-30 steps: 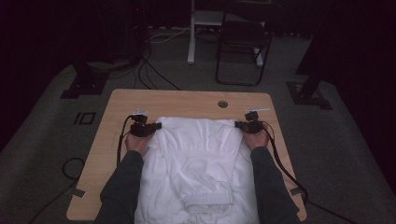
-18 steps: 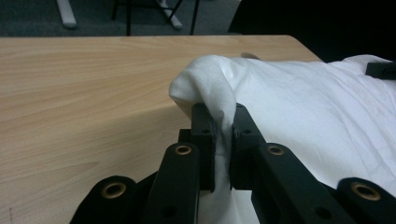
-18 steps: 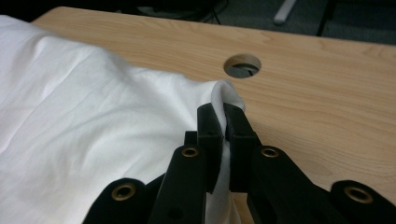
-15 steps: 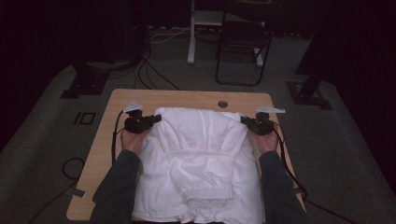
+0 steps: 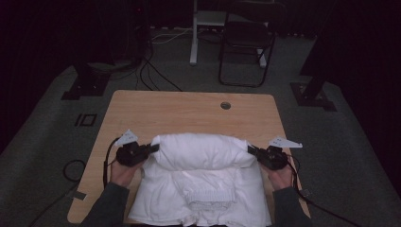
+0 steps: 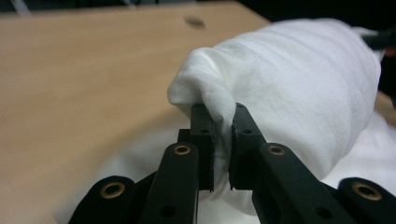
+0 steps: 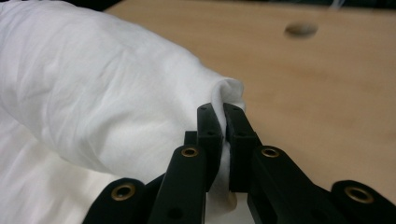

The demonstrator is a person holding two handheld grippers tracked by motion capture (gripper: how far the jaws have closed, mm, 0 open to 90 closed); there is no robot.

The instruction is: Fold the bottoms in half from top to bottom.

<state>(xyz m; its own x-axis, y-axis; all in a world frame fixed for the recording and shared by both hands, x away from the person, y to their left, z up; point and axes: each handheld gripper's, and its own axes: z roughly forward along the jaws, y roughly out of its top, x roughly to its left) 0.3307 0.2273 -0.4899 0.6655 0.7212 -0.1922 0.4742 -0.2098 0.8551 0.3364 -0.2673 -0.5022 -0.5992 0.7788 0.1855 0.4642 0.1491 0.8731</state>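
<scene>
A white garment (image 5: 203, 189) lies on the wooden table (image 5: 189, 113), its ribbed band toward the person. Its far edge is lifted and curled back into a puffy roll (image 5: 201, 150). My left gripper (image 5: 152, 148) is shut on the roll's left corner, and my right gripper (image 5: 250, 150) is shut on its right corner. In the left gripper view the jaws (image 6: 223, 114) pinch a bunched fold of the white cloth (image 6: 299, 74). The right gripper view has its jaws (image 7: 223, 112) clamped on the other corner of the cloth (image 7: 93, 93).
Bare tabletop stretches beyond the roll, with a round cable hole (image 5: 225, 105) near the far edge. A black chair (image 5: 246, 42) and a white post (image 5: 194, 33) stand on the floor behind. Cables trail from both grippers off the table sides.
Both grippers have pulled the garment's far edge up and back toward the person. The cloth that lay flat now bulges into a roll over the lower half.
</scene>
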